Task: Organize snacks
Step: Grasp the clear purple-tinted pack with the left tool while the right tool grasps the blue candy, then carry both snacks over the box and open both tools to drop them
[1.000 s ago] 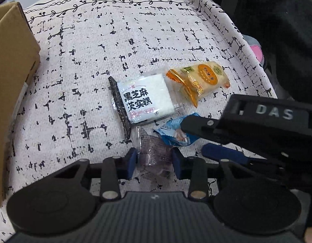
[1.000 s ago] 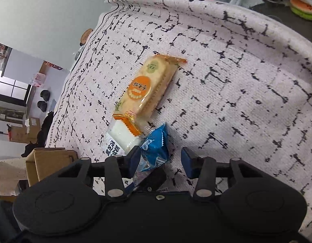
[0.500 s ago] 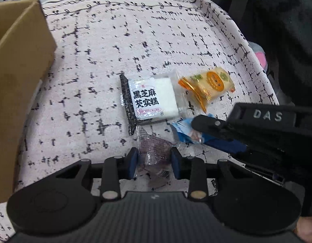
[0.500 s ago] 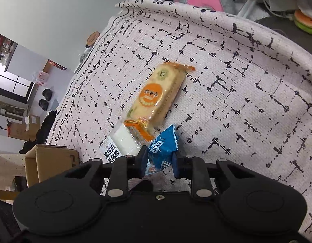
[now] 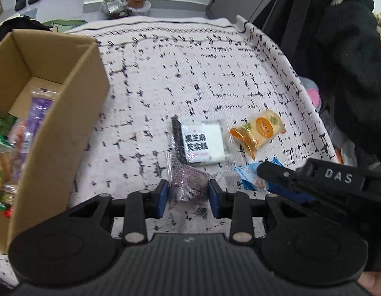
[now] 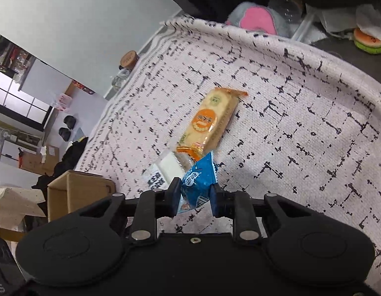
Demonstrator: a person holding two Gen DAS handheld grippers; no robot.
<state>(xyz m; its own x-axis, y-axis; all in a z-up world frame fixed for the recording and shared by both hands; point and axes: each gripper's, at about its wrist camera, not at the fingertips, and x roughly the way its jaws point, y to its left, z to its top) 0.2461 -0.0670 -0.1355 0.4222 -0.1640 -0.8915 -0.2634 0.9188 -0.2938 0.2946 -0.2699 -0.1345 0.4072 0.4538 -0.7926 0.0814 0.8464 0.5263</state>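
While a clear packet (image 5: 188,185) is gripped by the left gripper (image 5: 188,192), a blue packet (image 6: 196,185) is pinched by the right gripper (image 6: 194,193), whose jaws have just closed. Both are held just above the cloth (image 5: 190,74), near the box (image 5: 59,113).

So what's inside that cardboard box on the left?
The cardboard box is open on top. A clear purple-printed packet and green and red wrappers show inside. Its near wall hides the rest, so I can't say how full it is.
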